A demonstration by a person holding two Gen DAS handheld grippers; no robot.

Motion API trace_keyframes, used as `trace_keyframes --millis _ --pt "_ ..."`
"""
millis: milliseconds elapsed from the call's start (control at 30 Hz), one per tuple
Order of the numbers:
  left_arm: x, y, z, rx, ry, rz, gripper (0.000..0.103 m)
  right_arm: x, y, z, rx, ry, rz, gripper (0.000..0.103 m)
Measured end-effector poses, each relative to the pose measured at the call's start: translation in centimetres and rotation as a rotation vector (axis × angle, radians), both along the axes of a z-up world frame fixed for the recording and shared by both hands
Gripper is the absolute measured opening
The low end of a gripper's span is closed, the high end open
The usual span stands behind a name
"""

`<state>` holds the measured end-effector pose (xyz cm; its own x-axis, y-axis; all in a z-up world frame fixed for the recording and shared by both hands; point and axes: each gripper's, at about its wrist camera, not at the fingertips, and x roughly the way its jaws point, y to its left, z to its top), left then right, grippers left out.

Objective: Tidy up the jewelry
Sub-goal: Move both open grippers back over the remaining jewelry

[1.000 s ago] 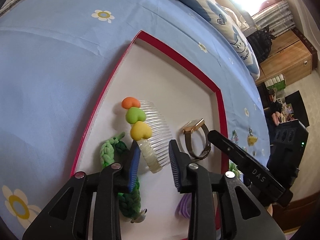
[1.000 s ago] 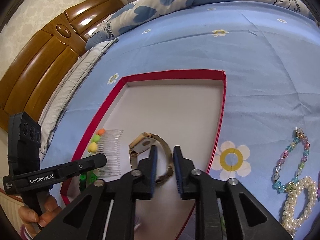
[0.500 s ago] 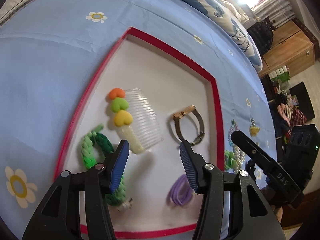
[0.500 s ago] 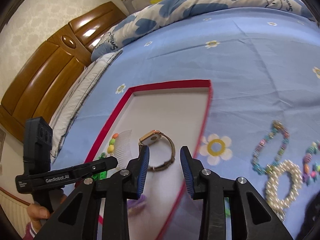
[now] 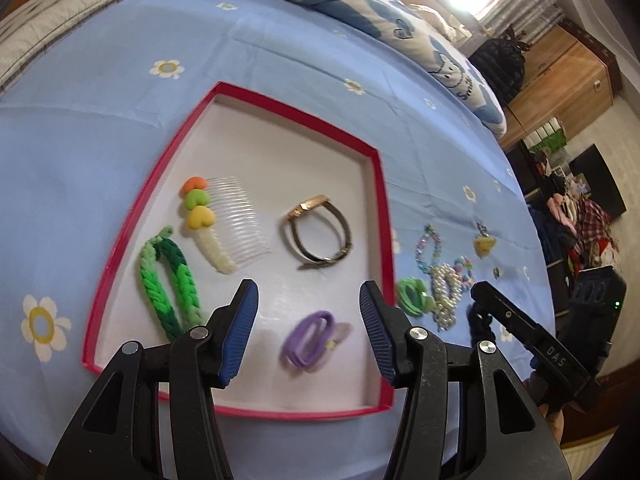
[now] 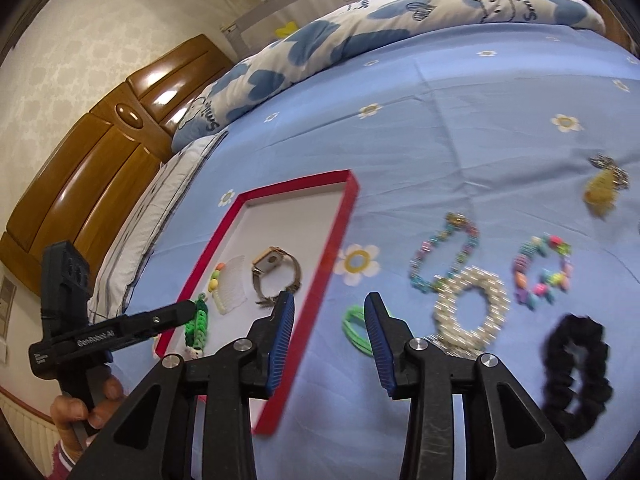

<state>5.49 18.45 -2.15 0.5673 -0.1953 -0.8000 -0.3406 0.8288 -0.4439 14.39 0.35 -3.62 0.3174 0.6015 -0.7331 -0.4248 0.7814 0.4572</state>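
Lying on the blue flowered bedsheet [image 5: 100,128], the red-rimmed tray [image 5: 382,216] serves as the landmark for everything else. Inside it, near its left wall, rests the clear hair comb [image 5: 236,224] with three coloured hearts; its long axis runs from the tray's far left toward its near middle, teeth pointing to the right wall. Closer to the left wall lies the green braided band [image 5: 168,284], its length roughly parallel to that wall. Right of the comb sits the gold watch [image 5: 320,232], standing on the edge of its looped strap, face toward the far side. A purple hair tie [image 5: 308,338] lies by the tray's near rim.

Over the near rim hangs the left gripper [image 5: 308,336], its jaws spread after opening, nothing pinched. The right gripper [image 6: 329,344] hovers across the tray's right wall, jaws parted and just widening, empty.

Outside the right wall, on the sheet, lie a green coil tie [image 6: 354,328], a pearl bracelet [image 6: 468,316], a pastel bead bracelet [image 6: 444,256], a multicoloured bead bracelet [image 6: 542,276], a black scrunchie [image 6: 576,372] and a yellow charm [image 6: 600,192].
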Motion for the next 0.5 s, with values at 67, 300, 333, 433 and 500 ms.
trace_keyframes --millis 67,300,333,433,500 --pt "0.1 -0.9 0.4 0.003 -0.006 -0.013 0.052 -0.3 -1.1 0.1 -0.004 -0.002 -0.018 0.04" --pt "0.6 -4.3 0.8 0.014 -0.01 -0.082 0.052 -1.3 -5.3 0.1 -0.021 -0.006 -0.086 0.044" --pt "0.6 -4.8 0.9 0.017 -0.011 -0.094 0.052 -1.4 -5.9 0.1 -0.025 -0.007 -0.097 0.044" --pt "1.0 -6.2 0.9 0.022 -0.01 -0.128 0.052 -1.7 -7.8 0.0 -0.035 -0.01 -0.133 0.044" --pt "1.4 -7.3 0.9 0.025 -0.008 -0.152 0.052 -1.9 -9.1 0.0 -0.04 -0.009 -0.158 0.044"
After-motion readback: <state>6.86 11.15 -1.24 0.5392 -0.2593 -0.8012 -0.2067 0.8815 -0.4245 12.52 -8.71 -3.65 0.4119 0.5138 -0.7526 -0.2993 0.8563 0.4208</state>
